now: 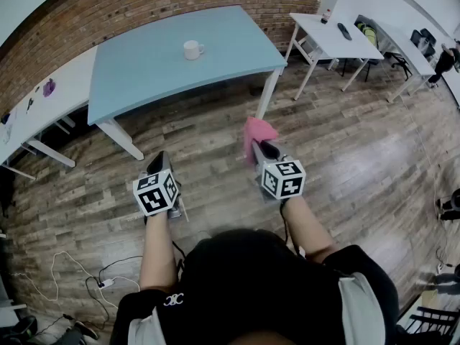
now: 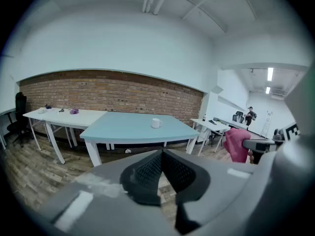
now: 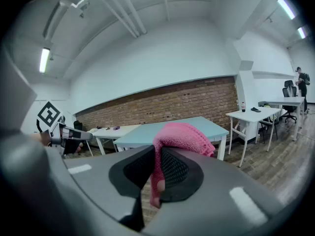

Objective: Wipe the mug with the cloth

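Out on the blue counter [image 1: 144,77], the white mug [image 1: 192,49] stands upright and alone. It's about midway along and closer to the far edge by the brick wall [image 1: 180,2], with its handle turned to the right. Both grippers hang over the wooden floor [image 1: 208,131], well short of the counter's near edge. Right gripper [image 3: 156,168]: jaws clamped on the pink cloth [image 3: 183,136], one fold pinched between the pads and the rest bunched up over the tips. Left gripper [image 2: 161,156]: jaws pressed together with nothing between them, pointing toward the counter. The two grippers sit side by side with a gap between them, and the cloth is well away from the mug. White tables [image 1: 334,34] stand on either side of the counter.
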### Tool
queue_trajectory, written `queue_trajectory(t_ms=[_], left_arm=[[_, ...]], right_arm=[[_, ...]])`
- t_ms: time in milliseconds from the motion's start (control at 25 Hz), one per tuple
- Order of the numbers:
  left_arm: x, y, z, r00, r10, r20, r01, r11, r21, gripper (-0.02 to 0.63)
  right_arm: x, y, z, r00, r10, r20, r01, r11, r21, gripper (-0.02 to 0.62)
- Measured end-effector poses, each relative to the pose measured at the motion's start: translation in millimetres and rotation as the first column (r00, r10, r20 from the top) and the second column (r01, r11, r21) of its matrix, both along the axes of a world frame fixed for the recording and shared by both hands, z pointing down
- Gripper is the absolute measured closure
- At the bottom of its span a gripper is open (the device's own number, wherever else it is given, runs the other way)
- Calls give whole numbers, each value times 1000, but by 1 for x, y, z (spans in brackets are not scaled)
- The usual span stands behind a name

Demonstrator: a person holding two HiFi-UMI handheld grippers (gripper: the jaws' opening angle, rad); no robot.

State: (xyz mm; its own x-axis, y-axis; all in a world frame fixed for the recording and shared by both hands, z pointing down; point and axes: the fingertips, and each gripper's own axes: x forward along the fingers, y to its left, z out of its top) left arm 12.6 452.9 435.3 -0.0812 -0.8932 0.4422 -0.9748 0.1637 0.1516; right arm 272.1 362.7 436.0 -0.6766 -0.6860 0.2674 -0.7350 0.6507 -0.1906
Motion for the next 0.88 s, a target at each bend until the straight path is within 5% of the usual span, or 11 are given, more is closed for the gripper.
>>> queue_trajectory(t_ms=[360,880], left_arm=[[-6,19,-7,1000,-8,11,8,1000,9,598],[-61,26,-5,1000,-17,26,17,1000,14,598]], right_arm=[[-13,18,-5,999,-7,41,7,1000,-1,560],[-61,31,-4,999,23,31,-23,1000,0,558]])
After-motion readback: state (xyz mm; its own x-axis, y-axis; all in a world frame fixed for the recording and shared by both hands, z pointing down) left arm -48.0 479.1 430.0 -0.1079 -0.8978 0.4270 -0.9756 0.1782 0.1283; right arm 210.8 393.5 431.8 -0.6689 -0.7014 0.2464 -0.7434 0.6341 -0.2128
